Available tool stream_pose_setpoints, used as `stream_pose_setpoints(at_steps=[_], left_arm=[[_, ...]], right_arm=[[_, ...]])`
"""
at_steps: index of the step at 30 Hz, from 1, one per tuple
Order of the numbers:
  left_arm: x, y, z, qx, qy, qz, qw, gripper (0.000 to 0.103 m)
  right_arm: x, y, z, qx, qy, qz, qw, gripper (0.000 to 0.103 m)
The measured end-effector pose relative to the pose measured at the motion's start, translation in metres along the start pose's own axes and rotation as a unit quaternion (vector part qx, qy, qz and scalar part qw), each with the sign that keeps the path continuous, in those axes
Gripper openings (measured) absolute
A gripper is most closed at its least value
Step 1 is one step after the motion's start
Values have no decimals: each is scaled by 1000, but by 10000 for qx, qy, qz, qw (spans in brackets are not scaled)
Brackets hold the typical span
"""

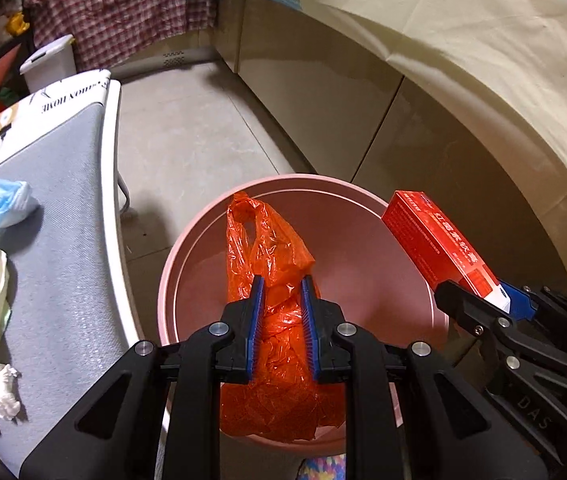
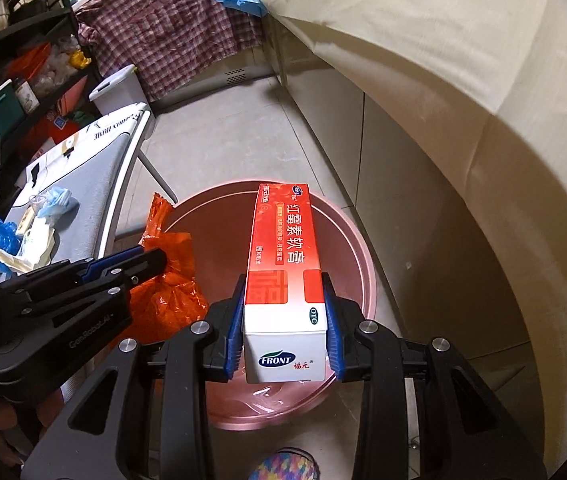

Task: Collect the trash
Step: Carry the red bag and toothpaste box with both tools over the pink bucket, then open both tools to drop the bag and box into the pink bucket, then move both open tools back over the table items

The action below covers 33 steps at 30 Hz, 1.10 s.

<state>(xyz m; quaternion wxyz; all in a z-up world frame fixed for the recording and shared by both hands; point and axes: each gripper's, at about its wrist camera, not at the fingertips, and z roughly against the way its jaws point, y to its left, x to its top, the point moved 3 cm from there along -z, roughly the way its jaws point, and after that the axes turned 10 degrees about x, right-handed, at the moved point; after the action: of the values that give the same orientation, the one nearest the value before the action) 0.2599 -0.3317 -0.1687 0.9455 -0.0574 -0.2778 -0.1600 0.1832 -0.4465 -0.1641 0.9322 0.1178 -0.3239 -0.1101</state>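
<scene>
Below me the round pink bin (image 1: 363,240) stands on the tiled floor beside my grey table (image 1: 63,240), nothing resting inside it that I can make out. My left gripper (image 1: 281,292) pinches a crumpled orange plastic bag (image 1: 267,248) above its opening. My right gripper (image 2: 283,300) clamps a red-and-white ointment box (image 2: 283,240) over the bin too.
</scene>
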Motion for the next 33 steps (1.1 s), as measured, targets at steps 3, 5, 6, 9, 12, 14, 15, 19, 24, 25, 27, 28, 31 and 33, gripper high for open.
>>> stream_pose_setpoints(at_steps=[3, 5, 6, 9, 12, 14, 15, 19, 24, 25, 27, 28, 31, 33], left_arm=[[3, -1, -7, 78, 37, 5, 10000, 22], [5, 0, -12, 140, 80, -1, 9999, 27], [5, 0, -14, 173, 122, 1, 9998, 33], [6, 4, -16, 429, 201, 64, 9989, 50], [8, 9, -11, 473, 134, 94, 9987, 50], [9, 12, -7, 449, 107, 122, 9989, 50], [10, 13, -5, 441, 84, 131, 9989, 50], [13, 21, 11, 416, -65, 165, 9990, 50], [18, 42, 56, 434, -452, 245, 9977, 50], [18, 48, 69, 456, -563, 258, 9970, 50], [20, 61, 89, 507, -755, 288, 9954, 52], [20, 67, 100, 548, -857, 313, 9943, 54], [14, 93, 145, 691, -1248, 461, 9887, 60], [8, 108, 165, 739, -1387, 531, 9861, 63]], right_arm=[[0, -2, -4, -14, 19, -27, 10000, 34], [1, -4, -5, -11, 42, -53, 10000, 35], [0, -6, -6, -18, 48, -66, 10000, 35], [-1, -10, -9, -27, 70, -227, 9997, 51], [-2, -14, -9, -32, 42, -368, 9993, 57], [-1, -14, -7, -64, 4, -362, 9993, 58], [-1, -14, -7, -57, -6, -370, 9993, 60], [3, -6, 2, -48, -62, -351, 9994, 66], [14, 17, 30, 82, -290, -151, 9994, 75], [17, 25, 39, 85, -373, -53, 9993, 77], [22, 41, 56, 67, -548, 181, 9983, 83], [25, 53, 68, 31, -669, 338, 9972, 85], [29, 84, 95, 19, -960, 752, 9925, 88], [27, 107, 115, 64, -1159, 1036, 9878, 90]])
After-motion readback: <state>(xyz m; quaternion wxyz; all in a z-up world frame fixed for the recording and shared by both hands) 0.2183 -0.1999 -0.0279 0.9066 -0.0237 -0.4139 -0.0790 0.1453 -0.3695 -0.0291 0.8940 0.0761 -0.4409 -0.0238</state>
